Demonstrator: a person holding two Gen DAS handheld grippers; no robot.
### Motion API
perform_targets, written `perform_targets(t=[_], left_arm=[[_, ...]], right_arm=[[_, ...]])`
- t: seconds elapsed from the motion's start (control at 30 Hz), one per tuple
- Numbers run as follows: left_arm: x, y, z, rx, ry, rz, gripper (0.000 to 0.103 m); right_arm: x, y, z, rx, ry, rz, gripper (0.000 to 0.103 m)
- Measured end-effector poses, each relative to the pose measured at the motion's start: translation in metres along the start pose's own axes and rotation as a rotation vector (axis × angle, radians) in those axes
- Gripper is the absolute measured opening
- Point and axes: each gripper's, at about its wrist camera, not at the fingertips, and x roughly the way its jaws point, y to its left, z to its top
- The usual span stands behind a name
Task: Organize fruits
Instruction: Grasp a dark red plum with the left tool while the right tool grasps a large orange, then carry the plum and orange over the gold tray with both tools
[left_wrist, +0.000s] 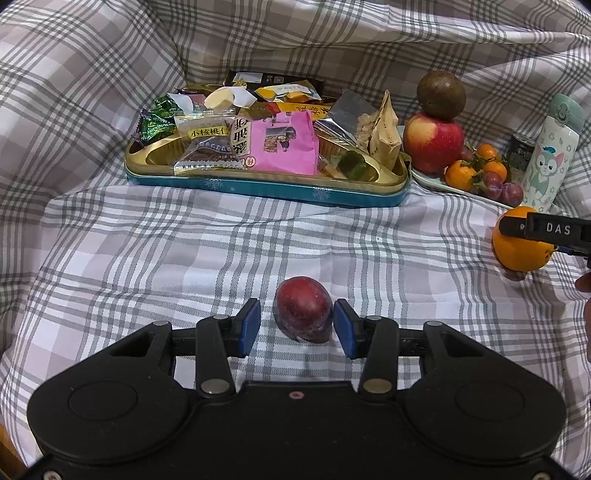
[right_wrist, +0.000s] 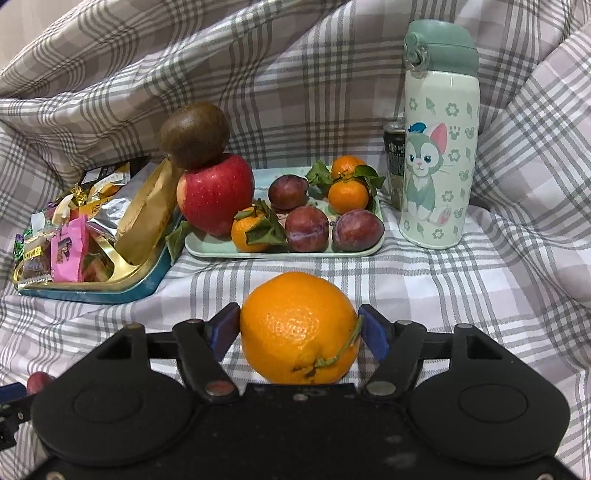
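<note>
1. Two grippers work low over the checked cloth: the left gripper stands wide around a plum, its pads just clear of the skin.
2. The right gripper straddles an orange (whether its pads press, I cannot tell).
3. Beyond, the fruit tray holds plums, mandarins and an apple.

A dark can (label unreadable) stands mostly hidden behind the bottle.
</note>
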Motion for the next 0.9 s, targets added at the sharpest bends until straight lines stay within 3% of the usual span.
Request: perform_targets(t=[0.47,0.7,0.9], left_arm=[[0.007,-0.004,0.002,0.01,0.003,0.003,0.053],[0.007,-0.008,0.002,0.01,-0.01,0.005,0.044],[0.004,-0.007,0.0,0.002,-0.014,-0.019,0.043]], right_arm=[[-0.031,0.001,-0.023,-0.012,0.021,0.022,0.07],[-0.056,0.004,-0.044,0.008,0.056,0.07,0.07],[-0.075,0.01,-0.059,0.011,0.084,0.102,0.07]])
